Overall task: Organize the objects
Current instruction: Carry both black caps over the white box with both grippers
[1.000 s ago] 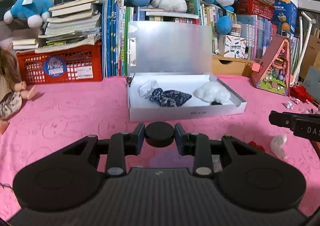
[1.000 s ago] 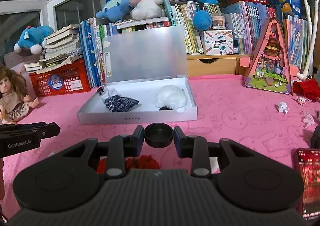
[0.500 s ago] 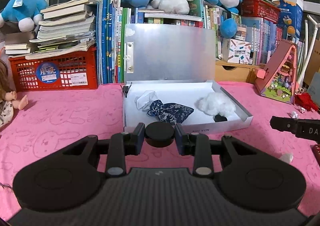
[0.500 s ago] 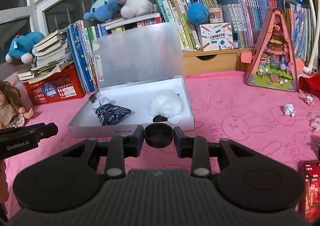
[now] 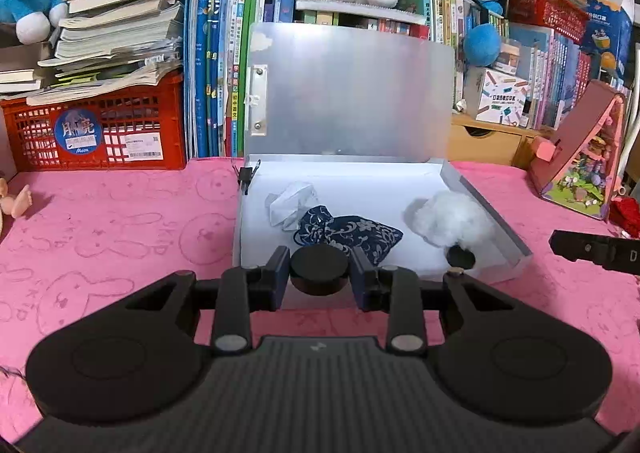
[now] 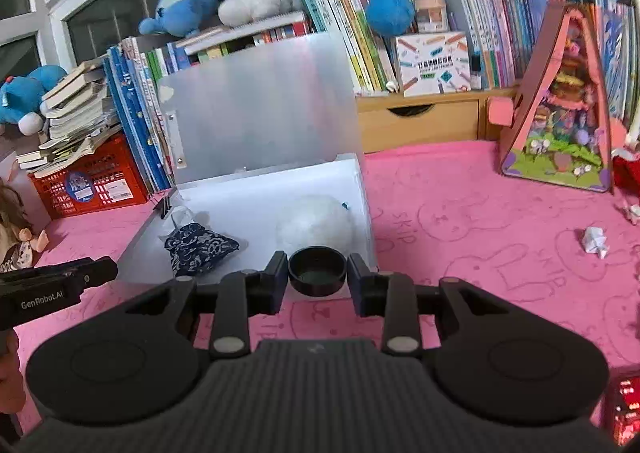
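Observation:
My left gripper (image 5: 319, 265) is shut on a black round lid (image 5: 319, 273), flat side up, just before the front wall of an open white box (image 5: 360, 183). My right gripper (image 6: 317, 268) is shut on a black round cup (image 6: 317, 273), hollow side up, at the box's (image 6: 240, 199) front right corner. Inside lie crumpled white paper (image 5: 290, 205), a blue patterned pouch (image 5: 348, 235), a white fluffy ball (image 5: 450, 217) and a small black disc (image 5: 461, 256). Each gripper shows at the edge of the other's view: the right gripper (image 5: 592, 251), the left gripper (image 6: 60, 281).
The box's translucent lid (image 5: 348, 93) stands upright against rows of books. A red crate (image 5: 96, 129) sits at the left, a pink triangular dollhouse (image 6: 560, 125) at the right. Paper scraps (image 6: 594, 241) lie on the pink cloth (image 5: 120, 233). A doll (image 6: 16, 233) rests far left.
Both grippers have moved forward toward the white box, each still holding its black piece. The box now looms larger and sits directly behind the fingertips.

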